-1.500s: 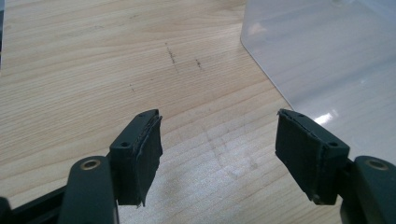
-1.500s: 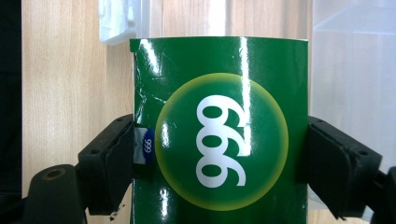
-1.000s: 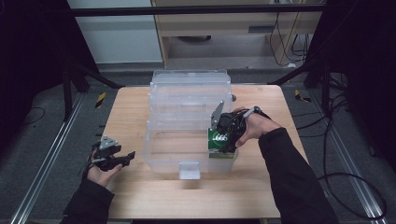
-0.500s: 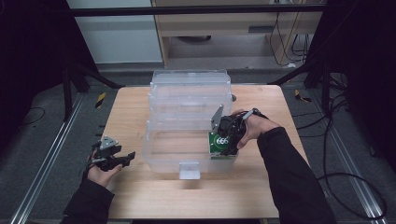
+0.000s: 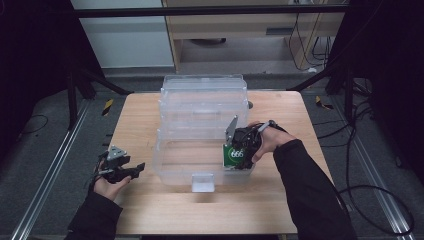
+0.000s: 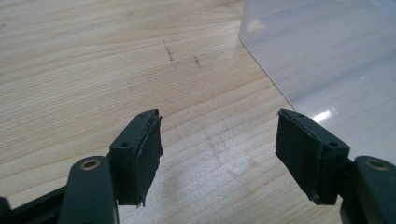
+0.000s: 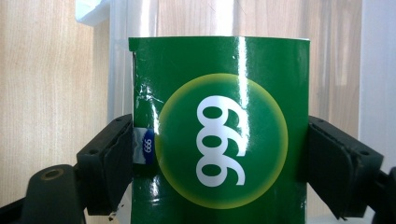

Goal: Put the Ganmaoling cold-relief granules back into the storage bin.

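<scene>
A green box (image 5: 233, 156) with a white "999" on a yellow-ringed circle is held upright at the front right corner of the clear plastic storage bin (image 5: 202, 107). My right gripper (image 5: 240, 150) is shut on the green box (image 7: 219, 135), with one pad pressed against each side. I cannot tell whether it rests on the bin's floor. My left gripper (image 5: 136, 170) lies low on the wooden table (image 5: 145, 115), left of the bin. In the left gripper view this gripper (image 6: 217, 140) is open with only bare wood between its pads.
The clear bin (image 6: 327, 56) rises in steps toward the back and has a small latch (image 5: 202, 182) on its front wall. Bare wood lies left, right and in front of it. Metal rails and cables run along the floor around the table.
The right hand has shifted only slightly with the green box at the bin's front right corner. The left hand has stayed put.
</scene>
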Available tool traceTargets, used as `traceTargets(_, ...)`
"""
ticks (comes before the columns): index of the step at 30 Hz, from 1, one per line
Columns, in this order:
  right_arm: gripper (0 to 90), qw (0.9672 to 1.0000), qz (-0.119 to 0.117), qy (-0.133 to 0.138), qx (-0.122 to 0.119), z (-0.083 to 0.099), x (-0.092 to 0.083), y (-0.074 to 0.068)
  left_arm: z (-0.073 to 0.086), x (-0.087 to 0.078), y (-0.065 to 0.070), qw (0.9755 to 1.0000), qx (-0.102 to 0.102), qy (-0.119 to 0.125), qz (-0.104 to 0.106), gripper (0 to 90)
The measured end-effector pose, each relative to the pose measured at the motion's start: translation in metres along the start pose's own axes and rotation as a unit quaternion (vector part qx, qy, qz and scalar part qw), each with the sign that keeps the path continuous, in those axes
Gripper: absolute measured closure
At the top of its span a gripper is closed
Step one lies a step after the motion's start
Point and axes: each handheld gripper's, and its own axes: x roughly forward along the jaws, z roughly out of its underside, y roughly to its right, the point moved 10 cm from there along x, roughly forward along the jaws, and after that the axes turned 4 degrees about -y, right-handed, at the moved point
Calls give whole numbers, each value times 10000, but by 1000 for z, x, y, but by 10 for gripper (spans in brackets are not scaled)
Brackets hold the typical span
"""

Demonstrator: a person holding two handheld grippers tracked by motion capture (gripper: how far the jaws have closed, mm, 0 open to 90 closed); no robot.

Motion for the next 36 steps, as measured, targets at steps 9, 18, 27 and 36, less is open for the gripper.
traceTargets(9, 171, 10000, 52, -34, 3, 0, 1, 0, 0, 0, 0, 10000, 15, -16, 5, 305)
traceTargets(18, 166, 9999, 78, -111, 21, 1, 3, -1, 0, 0, 1, 10000, 22, -19, 10, 305)
traceTargets(27, 172, 9995, 275, -59, 135, 0, -2, 4, 0, 0, 0, 10000, 14, -10, 15, 305)
traceTargets(36, 181, 9978, 498, 210, 372, 1, -25, 6, -1, 0, 1, 10000, 21, 25, -9, 299)
